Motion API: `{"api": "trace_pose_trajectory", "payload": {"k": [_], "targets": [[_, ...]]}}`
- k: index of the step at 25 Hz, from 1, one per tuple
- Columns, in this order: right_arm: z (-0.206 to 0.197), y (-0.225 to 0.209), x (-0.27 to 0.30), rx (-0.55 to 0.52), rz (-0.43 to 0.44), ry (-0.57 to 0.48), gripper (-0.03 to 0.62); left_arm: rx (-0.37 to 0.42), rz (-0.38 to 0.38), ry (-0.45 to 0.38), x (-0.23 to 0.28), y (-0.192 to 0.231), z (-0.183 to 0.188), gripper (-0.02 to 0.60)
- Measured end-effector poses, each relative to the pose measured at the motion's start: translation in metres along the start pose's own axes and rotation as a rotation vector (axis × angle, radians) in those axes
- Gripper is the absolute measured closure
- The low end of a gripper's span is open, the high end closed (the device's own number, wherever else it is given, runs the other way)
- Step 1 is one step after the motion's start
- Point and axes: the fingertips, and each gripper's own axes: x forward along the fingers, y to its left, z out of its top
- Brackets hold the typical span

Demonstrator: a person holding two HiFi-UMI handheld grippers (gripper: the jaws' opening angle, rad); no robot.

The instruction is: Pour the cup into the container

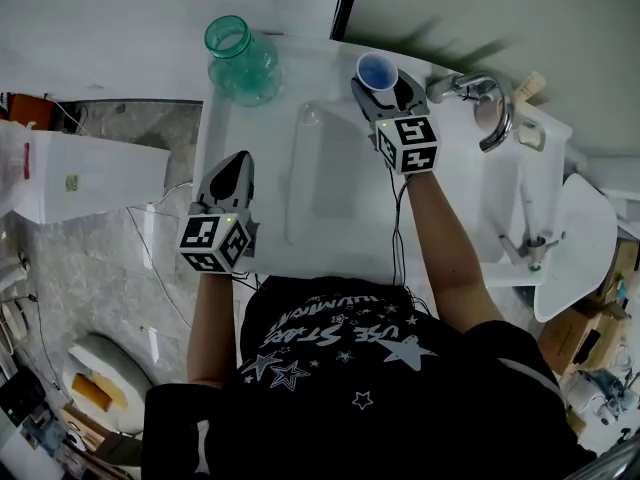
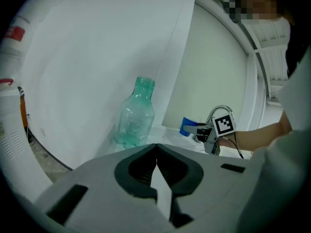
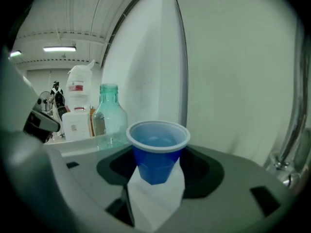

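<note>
A blue cup stands upright with liquid in it, and my right gripper is shut on it at the sink's far edge, next to the tap. In the right gripper view the cup sits between the dark jaws of that gripper. The container is a clear green bottle, open at the top, standing on the counter's far left corner; the bottle shows behind the cup. My left gripper hangs over the counter's left edge, shut and holding nothing, pointed at the bottle.
A white sink basin lies between the two grippers. The chrome tap curves just right of the cup. A white jug stands on the floor to the left. A white lid leans at the right.
</note>
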Motion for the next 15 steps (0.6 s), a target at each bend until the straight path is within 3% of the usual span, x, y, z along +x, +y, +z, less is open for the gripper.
{"api": "trace_pose_trajectory", "payload": {"k": [15], "targets": [[0.060,0.059,-0.069,-0.062,0.204,-0.070,0.324,0.002,0.140,-0.147,-0.092,-0.052,0.006,0.571]]}}
